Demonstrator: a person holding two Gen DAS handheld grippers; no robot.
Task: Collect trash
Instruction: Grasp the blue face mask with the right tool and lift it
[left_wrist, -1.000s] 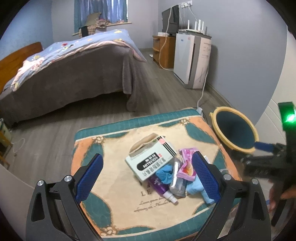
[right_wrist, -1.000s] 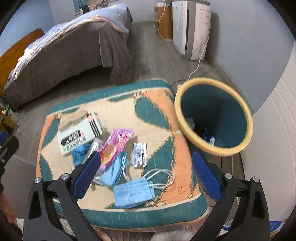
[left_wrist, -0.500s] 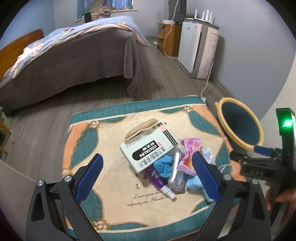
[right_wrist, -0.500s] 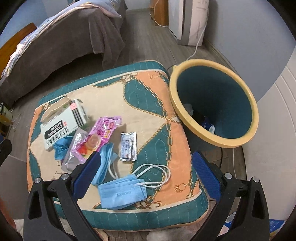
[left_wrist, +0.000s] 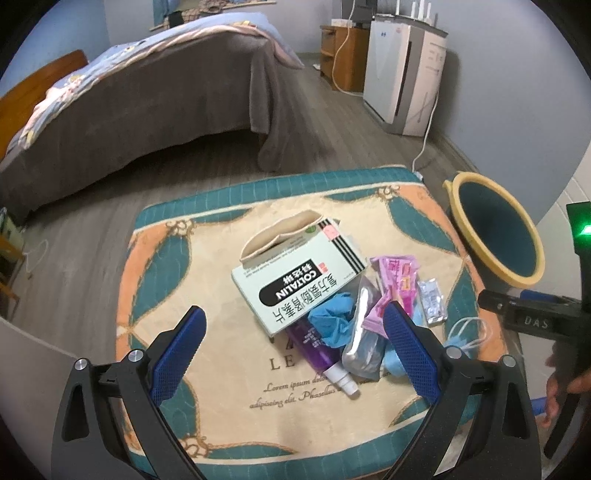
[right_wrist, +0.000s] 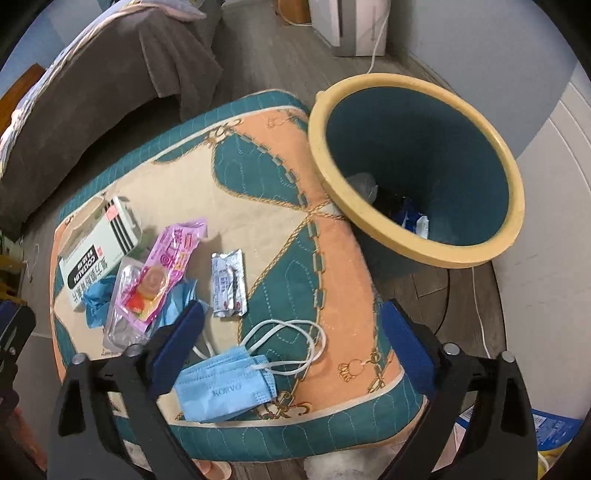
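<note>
Trash lies in a heap on a patterned cushion (left_wrist: 177, 280): a white medicine box (left_wrist: 295, 280), a purple tube (left_wrist: 317, 347), a crumpled blue glove (left_wrist: 330, 321), a pink wrapper (right_wrist: 166, 269), a foil packet (right_wrist: 227, 284) and a blue face mask (right_wrist: 225, 387). A teal bin with a yellow rim (right_wrist: 417, 166) stands beside the cushion on the right, with some trash inside. My left gripper (left_wrist: 291, 350) is open and empty above the heap. My right gripper (right_wrist: 291, 350) is open and empty above the mask and the cushion's near edge.
A bed with a grey cover (left_wrist: 147, 96) stands behind the cushion. A white appliance (left_wrist: 402, 70) and a wooden cabinet (left_wrist: 343, 55) line the far wall, with a cable on the wood floor. A white wall panel (right_wrist: 554, 258) is right of the bin.
Both grippers have moved forward and lower toward the cushion, so the heap and the bin look larger. Both stay open and empty.
</note>
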